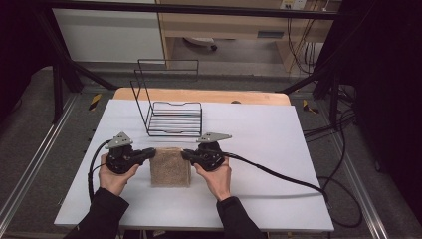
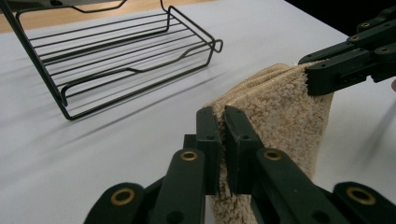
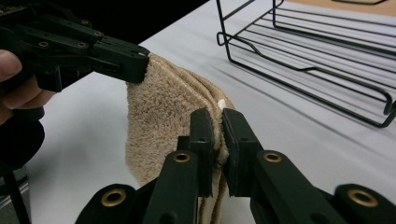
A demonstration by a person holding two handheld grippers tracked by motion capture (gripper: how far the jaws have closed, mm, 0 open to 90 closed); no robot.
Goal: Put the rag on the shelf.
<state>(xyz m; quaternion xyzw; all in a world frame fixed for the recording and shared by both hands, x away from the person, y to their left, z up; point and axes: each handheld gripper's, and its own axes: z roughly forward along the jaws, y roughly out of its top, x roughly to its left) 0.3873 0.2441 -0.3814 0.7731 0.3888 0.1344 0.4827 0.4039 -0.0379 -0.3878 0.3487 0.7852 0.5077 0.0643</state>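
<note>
A folded beige towel hangs between my two grippers above the white table. My left gripper is shut on the towel's left top corner, and my right gripper is shut on its right top corner. In the left gripper view my jaws pinch the towel at its folded edge, left gripper, with the other gripper clamped on the far corner. In the right gripper view the towel sags below both grips, right gripper.
A black wire rack with a tall back frame stands on the table just beyond the towel, also seen as the rack and the rack. Cables trail off the right edge. A wooden board borders the table's far side.
</note>
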